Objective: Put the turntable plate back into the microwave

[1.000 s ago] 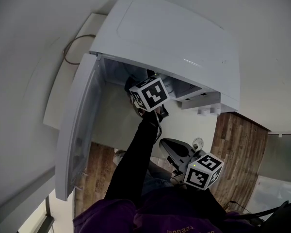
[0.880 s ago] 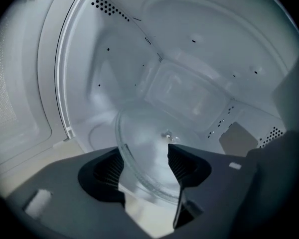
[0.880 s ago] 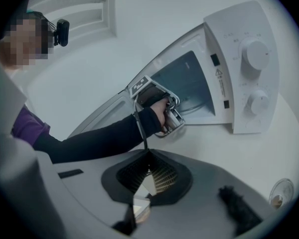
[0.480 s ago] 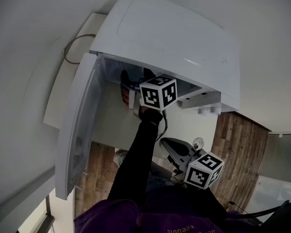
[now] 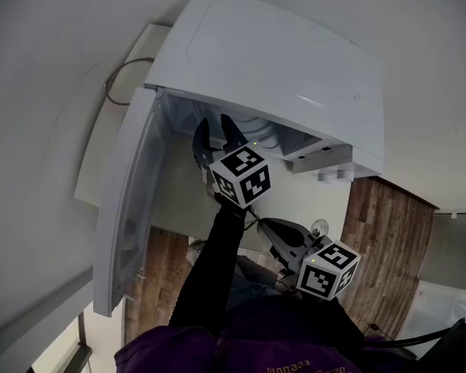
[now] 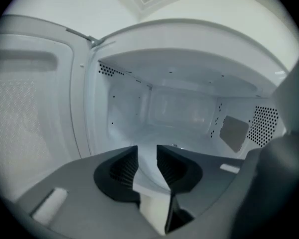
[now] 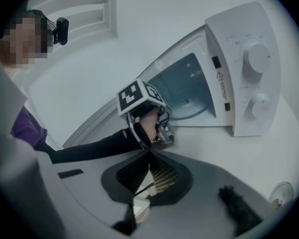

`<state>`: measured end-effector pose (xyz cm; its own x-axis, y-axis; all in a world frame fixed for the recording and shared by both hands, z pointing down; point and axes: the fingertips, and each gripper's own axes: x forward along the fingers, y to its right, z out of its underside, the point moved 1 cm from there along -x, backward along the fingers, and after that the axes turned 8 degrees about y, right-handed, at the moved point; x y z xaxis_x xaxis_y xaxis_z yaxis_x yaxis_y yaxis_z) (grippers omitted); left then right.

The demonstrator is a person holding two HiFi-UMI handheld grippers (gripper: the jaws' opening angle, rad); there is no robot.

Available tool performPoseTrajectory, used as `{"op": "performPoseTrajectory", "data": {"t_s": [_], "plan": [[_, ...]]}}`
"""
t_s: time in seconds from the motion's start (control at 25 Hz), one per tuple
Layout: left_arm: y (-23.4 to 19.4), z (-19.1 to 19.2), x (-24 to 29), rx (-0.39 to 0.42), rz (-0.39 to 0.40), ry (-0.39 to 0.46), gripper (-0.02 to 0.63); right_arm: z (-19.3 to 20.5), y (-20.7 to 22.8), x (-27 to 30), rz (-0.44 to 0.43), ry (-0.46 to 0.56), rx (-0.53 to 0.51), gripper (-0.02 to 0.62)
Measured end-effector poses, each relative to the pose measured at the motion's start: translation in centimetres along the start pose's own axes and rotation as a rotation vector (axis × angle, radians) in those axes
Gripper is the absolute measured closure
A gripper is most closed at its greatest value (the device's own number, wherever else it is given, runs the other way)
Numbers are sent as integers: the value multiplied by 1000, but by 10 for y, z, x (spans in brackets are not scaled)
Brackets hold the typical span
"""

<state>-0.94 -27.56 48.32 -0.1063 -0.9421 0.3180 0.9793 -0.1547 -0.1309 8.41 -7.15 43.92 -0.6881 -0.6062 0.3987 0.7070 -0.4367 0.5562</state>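
Note:
The white microwave (image 5: pixel 272 61) stands with its door (image 5: pixel 128 200) swung wide to the left. The glass turntable plate (image 7: pixel 189 106) lies flat on the cavity floor (image 6: pixel 189 136). My left gripper (image 5: pixel 215 134) hovers just outside the opening, aimed into the cavity (image 6: pixel 147 151). Its jaws are closing, with only a narrow gap between the ribbed pads and nothing in that gap. It does not touch the plate. My right gripper (image 5: pixel 268 231) stays low and near me, its jaws shut and holding nothing (image 7: pixel 150 171).
The control panel with two knobs (image 7: pixel 256 56) is on the microwave's right side. The microwave stands on a white counter (image 7: pixel 249 153). A cable (image 5: pixel 120 72) loops behind the microwave. A small round object (image 7: pixel 281 193) lies at the counter's right. Wooden floor (image 5: pixel 380 239) shows below.
The left gripper has pulled back out of the cavity toward me and rolled, and its jaws have narrowed. The right gripper has stayed put.

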Motion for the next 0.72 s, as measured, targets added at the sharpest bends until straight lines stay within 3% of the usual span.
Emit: {"op": "performPoseTrajectory", "data": {"t_s": [0.16,0.28,0.48,0.72], "plan": [[-7,-5,-18,1,33,51,597,-11,0,-1,7,39,-3,586],[-2,-4,-33,-25,136,38,598,-23,1,-3,19,76,-18,586],[16,-10,-71,-248,392,-23,598,-39,-4,-5,23,128,-32,586],[17,-20,-119,-193,485,-71,598,-62,-19,-5,19,215,-68,586]]}}
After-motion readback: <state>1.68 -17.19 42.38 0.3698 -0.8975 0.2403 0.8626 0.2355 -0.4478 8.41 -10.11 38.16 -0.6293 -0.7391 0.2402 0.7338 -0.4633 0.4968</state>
